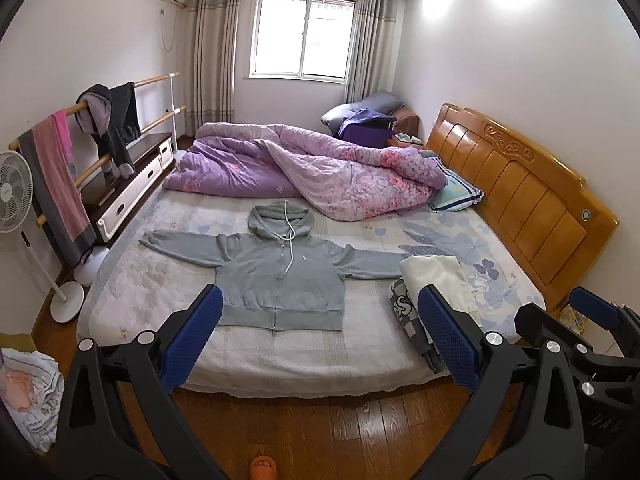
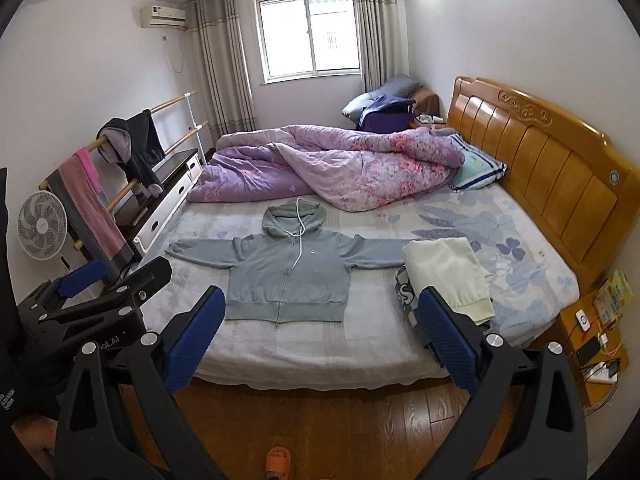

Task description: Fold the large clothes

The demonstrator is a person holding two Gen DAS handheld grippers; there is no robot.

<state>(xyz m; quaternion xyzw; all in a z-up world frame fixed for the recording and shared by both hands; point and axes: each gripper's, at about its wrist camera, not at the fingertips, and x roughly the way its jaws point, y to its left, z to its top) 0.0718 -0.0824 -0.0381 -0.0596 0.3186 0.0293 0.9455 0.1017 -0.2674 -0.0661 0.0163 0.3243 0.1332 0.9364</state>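
A grey zip hoodie (image 1: 280,276) lies flat and face up on the bed (image 1: 320,352), sleeves spread out to both sides, hood toward the quilt; it also shows in the right wrist view (image 2: 286,276). My left gripper (image 1: 320,312) is open and empty, held above the floor short of the bed's near edge. My right gripper (image 2: 322,312) is open and empty at the same distance. The right gripper shows at the right edge of the left wrist view (image 1: 580,320); the left gripper shows at the left of the right wrist view (image 2: 92,284).
Folded cream clothes (image 1: 436,276) on a patterned garment (image 1: 404,304) lie on the bed right of the hoodie. A purple quilt (image 1: 312,168) covers the far half. Wooden headboard (image 1: 520,200) at right, clothes rail (image 1: 80,152) and fan (image 1: 12,192) at left, bedside table (image 2: 592,340) at right.
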